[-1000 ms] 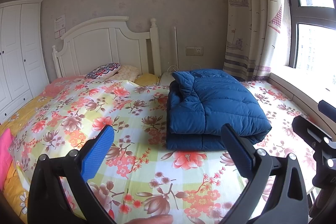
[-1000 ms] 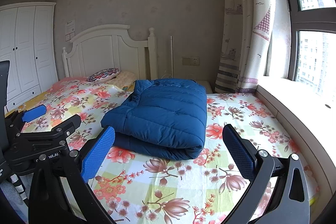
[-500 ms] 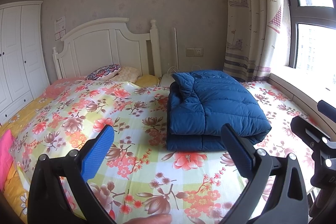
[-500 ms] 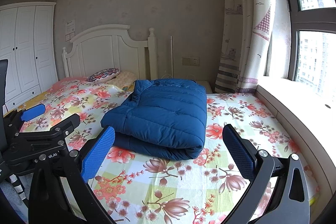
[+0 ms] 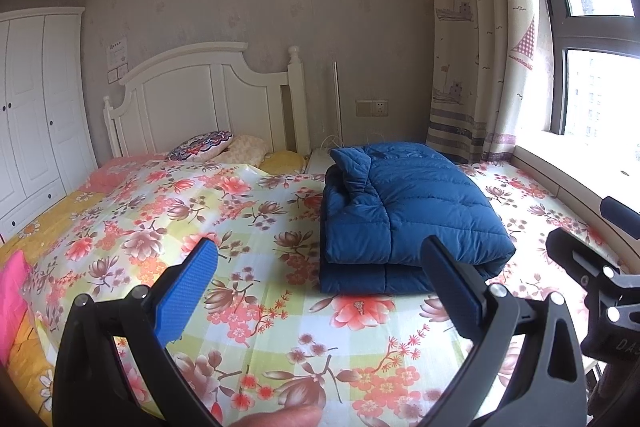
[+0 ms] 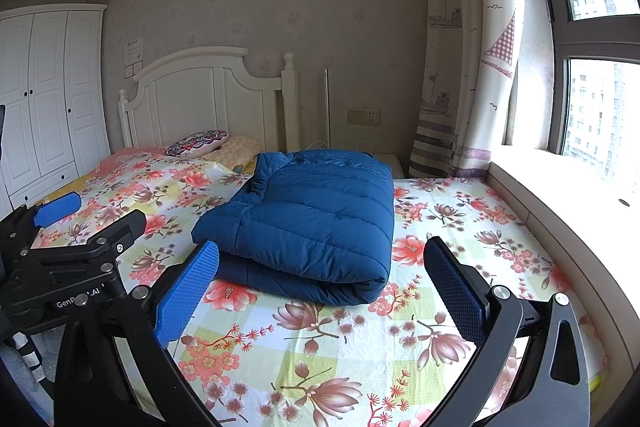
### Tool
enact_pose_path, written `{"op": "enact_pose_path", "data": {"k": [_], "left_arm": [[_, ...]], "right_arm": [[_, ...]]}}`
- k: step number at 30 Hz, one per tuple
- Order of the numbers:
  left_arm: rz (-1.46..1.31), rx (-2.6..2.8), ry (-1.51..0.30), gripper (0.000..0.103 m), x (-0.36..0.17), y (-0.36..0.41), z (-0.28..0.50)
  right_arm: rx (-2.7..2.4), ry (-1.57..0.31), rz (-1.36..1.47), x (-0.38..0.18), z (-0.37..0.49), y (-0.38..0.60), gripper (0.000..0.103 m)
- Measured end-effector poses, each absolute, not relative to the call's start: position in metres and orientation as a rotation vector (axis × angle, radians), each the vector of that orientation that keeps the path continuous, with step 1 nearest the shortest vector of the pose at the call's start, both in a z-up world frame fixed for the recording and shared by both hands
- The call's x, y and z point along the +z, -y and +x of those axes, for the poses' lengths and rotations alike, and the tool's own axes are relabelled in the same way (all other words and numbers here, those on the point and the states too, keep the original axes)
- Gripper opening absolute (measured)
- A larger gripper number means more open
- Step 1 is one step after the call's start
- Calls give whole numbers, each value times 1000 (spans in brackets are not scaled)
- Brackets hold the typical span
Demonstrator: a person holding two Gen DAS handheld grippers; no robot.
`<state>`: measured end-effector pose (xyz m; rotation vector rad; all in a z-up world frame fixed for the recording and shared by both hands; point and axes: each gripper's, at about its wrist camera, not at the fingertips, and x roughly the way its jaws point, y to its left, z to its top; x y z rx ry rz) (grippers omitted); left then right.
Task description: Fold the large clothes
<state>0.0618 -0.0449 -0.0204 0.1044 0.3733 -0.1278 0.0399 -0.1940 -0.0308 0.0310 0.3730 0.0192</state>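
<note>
Left gripper (image 5: pixel 320 291): jaws wide apart, empty, raised above the bed (image 5: pixel 248 307).
Right gripper (image 6: pixel 320 291): same pose, facing the folded blue jacket (image 6: pixel 312 215).

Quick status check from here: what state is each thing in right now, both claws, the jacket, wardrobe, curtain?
Left claw: open, empty, hovering over the bed.
Right claw: open, empty.
Blue padded jacket: folded into a compact bundle, lying on the floral bedspread.
Wardrobe: doors closed.
Curtain: drawn aside, window uncovered.

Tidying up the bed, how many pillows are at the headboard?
2 clearly: a patterned pillow by the white headboard, and a pale cream pillow just right of it, touching. Others may hide behind the floral cover.
</note>
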Motion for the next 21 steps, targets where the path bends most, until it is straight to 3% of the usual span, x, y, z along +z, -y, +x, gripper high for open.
{"op": "enact_pose_path", "data": {"k": [21], "left_arm": [[106, -147, -360, 101, -22, 46, 60]], "right_arm": [[15, -387, 38, -38, 43, 197, 99]]}}
